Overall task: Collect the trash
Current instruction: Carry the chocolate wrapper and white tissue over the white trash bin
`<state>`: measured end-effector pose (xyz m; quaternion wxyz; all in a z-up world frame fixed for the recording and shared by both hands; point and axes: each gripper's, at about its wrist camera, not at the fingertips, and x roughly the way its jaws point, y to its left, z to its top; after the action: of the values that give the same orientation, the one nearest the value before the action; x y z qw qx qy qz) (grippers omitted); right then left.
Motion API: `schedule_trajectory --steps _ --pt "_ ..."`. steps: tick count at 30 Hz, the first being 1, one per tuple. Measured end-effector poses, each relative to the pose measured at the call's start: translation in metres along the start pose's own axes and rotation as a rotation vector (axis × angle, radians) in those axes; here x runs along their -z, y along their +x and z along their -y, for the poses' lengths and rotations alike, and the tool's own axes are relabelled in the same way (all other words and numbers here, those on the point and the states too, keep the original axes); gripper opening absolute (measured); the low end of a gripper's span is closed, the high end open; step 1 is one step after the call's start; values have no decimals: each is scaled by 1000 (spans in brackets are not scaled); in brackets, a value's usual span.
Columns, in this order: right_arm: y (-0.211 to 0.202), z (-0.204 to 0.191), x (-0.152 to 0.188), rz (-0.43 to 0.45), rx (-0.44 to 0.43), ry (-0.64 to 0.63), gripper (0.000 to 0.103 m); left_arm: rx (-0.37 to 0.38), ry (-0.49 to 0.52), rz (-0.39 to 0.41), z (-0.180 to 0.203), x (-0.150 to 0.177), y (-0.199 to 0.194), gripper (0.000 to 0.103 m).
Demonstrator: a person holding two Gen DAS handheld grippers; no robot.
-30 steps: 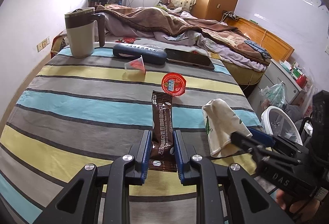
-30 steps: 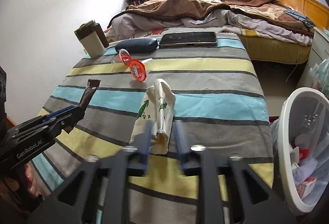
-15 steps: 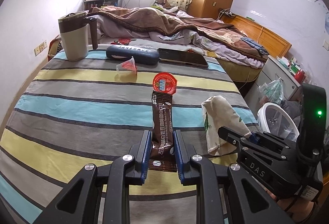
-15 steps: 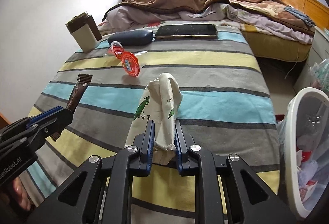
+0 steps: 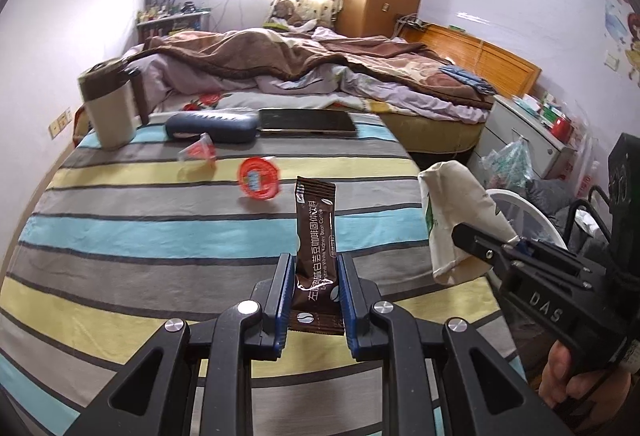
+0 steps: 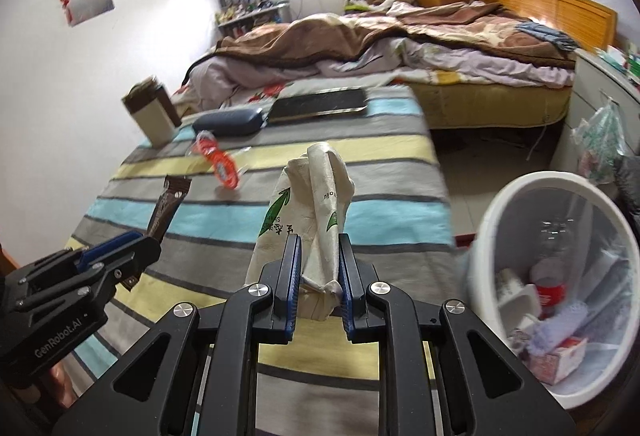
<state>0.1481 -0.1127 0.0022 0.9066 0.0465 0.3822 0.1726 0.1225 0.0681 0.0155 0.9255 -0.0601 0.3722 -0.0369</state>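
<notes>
Across the lower two thirds of both wrist views stretches a bed cover (image 5: 160, 228) striped in grey, yellow and light blue. Behind it, in the upper half of each frame, lies a second bed heaped with brown blankets.

At the right edge of the right wrist view stands a white waste bin (image 6: 520, 192) beside the striped bed, already holding a red-labelled bottle, cartons and paper. It sits to the right of the right gripper (image 6: 319, 276) and lower than it; it is much closer to this gripper than to the other.

The right gripper's jaws have just been closing, and now pinch the lower end of a crumpled white paper bag (image 6: 320, 196) with green printing. The bag stands up lengthwise, pointing away from the camera, lifted clear of the cover.

The left gripper (image 5: 315, 288) is clamped on a brown coffee sachet (image 5: 314, 236), gripping its lower part so its long axis rises straight up between the jaws.

Still lying on the striped cover, in the left centre of the frames, are a round red foil lid (image 5: 258, 178) and, just beyond it, a small clear cup (image 5: 198, 152) on its side. Both look like rubbish not yet collected.

Likely next comes a swing rightward to the bin, right-hand bag first.
</notes>
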Motion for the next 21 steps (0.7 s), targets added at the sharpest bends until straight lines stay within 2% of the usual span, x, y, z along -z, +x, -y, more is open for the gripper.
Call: schedule_trajectory --steps 14,21 --pt "-40 56 3 79 116 83 19 107 140 22 91 -14 2 22" --pt "-58 91 4 101 187 138 20 189 223 19 146 -19 15 22"
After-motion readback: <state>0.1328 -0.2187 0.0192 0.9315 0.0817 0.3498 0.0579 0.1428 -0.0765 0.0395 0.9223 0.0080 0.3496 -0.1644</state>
